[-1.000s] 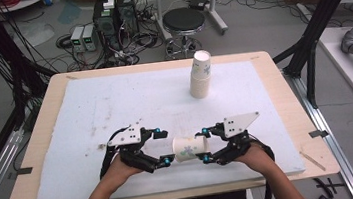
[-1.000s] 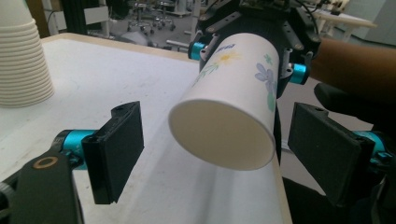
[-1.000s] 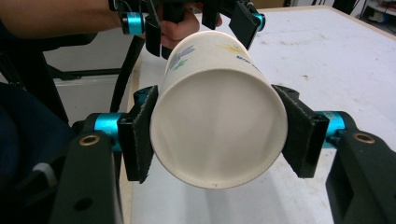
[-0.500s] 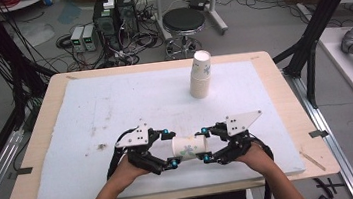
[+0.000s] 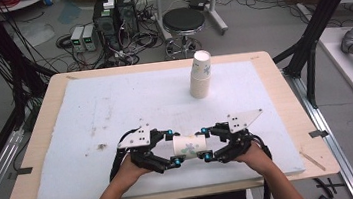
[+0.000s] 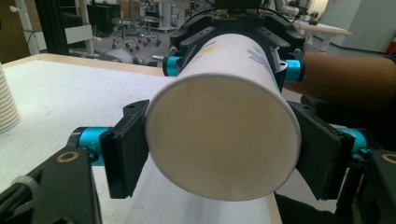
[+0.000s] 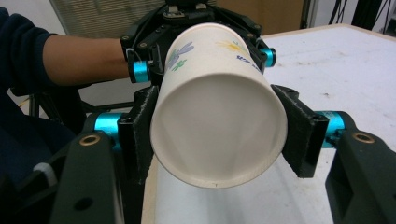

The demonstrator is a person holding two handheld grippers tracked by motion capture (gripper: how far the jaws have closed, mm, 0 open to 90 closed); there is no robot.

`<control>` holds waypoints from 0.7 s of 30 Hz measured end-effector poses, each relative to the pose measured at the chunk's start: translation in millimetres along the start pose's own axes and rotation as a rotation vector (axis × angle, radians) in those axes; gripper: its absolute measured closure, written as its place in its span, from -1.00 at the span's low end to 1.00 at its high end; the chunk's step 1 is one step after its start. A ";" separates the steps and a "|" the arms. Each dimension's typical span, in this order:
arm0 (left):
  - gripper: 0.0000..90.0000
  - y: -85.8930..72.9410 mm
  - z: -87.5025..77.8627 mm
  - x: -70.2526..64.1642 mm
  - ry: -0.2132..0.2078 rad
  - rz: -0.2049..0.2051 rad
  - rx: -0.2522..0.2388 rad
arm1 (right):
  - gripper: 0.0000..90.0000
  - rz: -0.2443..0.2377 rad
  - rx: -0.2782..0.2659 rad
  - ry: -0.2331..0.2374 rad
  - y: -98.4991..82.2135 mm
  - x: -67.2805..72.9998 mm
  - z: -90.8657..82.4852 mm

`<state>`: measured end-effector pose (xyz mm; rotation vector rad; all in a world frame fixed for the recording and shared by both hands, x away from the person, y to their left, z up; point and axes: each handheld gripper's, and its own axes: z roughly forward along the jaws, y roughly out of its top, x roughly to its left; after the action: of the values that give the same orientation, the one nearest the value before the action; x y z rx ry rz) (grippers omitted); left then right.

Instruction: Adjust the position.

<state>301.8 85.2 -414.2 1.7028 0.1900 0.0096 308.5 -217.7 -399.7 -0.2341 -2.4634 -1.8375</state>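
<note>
Paper cup lies on its side, held off the white mat near the front edge of the counter, between both tools. Right tool grips one end, pads pressed on the cup wall; in the right gripper view the cup sits squarely between its black pads. Left tool is on the other end: a second ago it stood wide and left of the cup, half a second ago it had come up around the cup, and its jaws have just been closing with the cup between them. In the left gripper view the pads now touch both sides of the cup. Right tool has not shifted across the frames. Stack of paper cups stands upright at the far side of the mat, unchanged, well apart from the tools.
</note>
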 end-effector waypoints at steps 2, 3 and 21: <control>-0.39 0.8 -0.8 0.3 0.002 0.004 0.007 | -0.17 0.009 0.004 0.001 -0.6 -0.4 0.7; -0.38 1.3 -1.2 0.3 0.002 0.001 0.007 | -0.17 0.013 0.005 -0.001 -0.6 -0.6 1.0; -0.35 26.4 -17.4 2.7 0.045 0.004 0.153 | -0.51 0.018 0.049 -0.087 15.5 4.5 -2.1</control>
<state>305.6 99.3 -386.0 1.8567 0.2256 0.0374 306.4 -214.9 -383.7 -0.3398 -2.5505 -1.7949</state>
